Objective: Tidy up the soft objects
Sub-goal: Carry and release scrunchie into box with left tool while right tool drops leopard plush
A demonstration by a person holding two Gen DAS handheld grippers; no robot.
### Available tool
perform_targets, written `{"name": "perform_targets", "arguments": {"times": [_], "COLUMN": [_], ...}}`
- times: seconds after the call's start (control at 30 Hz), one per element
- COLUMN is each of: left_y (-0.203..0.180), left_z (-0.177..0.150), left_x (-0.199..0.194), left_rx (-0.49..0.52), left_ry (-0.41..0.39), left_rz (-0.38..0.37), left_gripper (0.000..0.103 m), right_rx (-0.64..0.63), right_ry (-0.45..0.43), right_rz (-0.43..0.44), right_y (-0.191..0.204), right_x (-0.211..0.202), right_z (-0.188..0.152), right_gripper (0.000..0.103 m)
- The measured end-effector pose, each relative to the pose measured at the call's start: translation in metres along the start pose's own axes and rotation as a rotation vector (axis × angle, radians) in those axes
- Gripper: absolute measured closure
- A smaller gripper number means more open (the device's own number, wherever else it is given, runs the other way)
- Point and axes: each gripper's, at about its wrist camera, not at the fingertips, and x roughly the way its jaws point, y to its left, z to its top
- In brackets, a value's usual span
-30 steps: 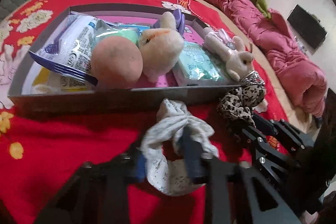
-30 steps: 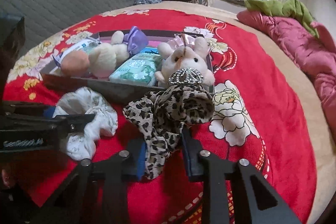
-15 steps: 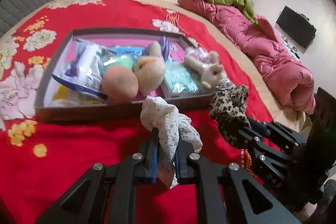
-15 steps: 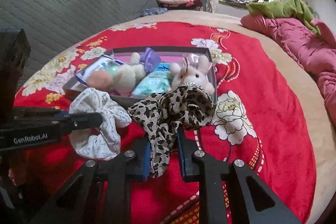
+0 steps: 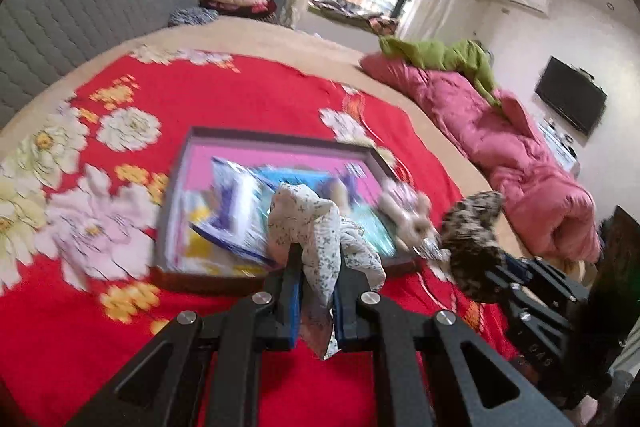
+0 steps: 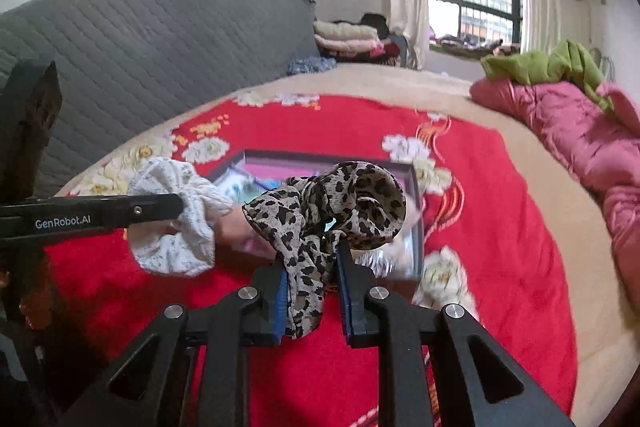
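Note:
My left gripper (image 5: 316, 267) is shut on a white floral scrunchie (image 5: 316, 223) and holds it in the air above the red bedspread, in front of the shallow box (image 5: 176, 187). My right gripper (image 6: 312, 263) is shut on a leopard-print scrunchie (image 6: 332, 203), also lifted, to the right of the left one. The box has a pink floor and holds tissue packs (image 5: 236, 211) and a plush bunny (image 5: 412, 219). In the right wrist view the white scrunchie (image 6: 176, 227) hangs from the left gripper's fingers (image 6: 120, 211), and the box (image 6: 414, 187) lies behind both scrunchies.
The red flowered bedspread (image 5: 240, 95) covers the bed. A pink quilt (image 5: 500, 155) with a green blanket (image 5: 440, 55) lies along the right side. A grey padded headboard (image 6: 140, 47) is at the left. Folded clothes (image 6: 348, 35) sit by the window.
Both grippers have risen and pulled back from the box, lifting their scrunchies higher off the bedspread. The box now looks smaller and farther away.

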Motion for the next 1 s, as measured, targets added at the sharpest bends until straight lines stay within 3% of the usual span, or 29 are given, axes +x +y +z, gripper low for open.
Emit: {"name": "perform_targets", "arguments": {"times": [0.37, 0.7, 0.9, 1.0], "left_y": [0.056, 0.066, 0.067, 0.066], "left_z": [0.032, 0.026, 0.021, 0.022], "left_x": [0.014, 0.049, 0.055, 0.052], "left_rx": [-0.105, -0.119, -0.12, -0.117], "left_ry": [-0.06, -0.001, 0.019, 0.008], "left_rz": [0.124, 0.136, 0.147, 0.142], "left_gripper": [0.091, 0.091, 0.09, 0.08], "right_rx": [-0.011, -0.029, -0.028, -0.032], "right_ry": [0.019, 0.135, 0.142, 0.12], "right_rz": [-0.027, -0.04, -0.045, -0.053], "right_y": [-0.004, 0.0, -0.001, -0.001], "right_x": [0.041, 0.099, 0.107, 0.102], "right_z": [0.028, 0.021, 0.016, 0.016], "right_gripper": [0.083, 0.08, 0.063, 0.048]}}
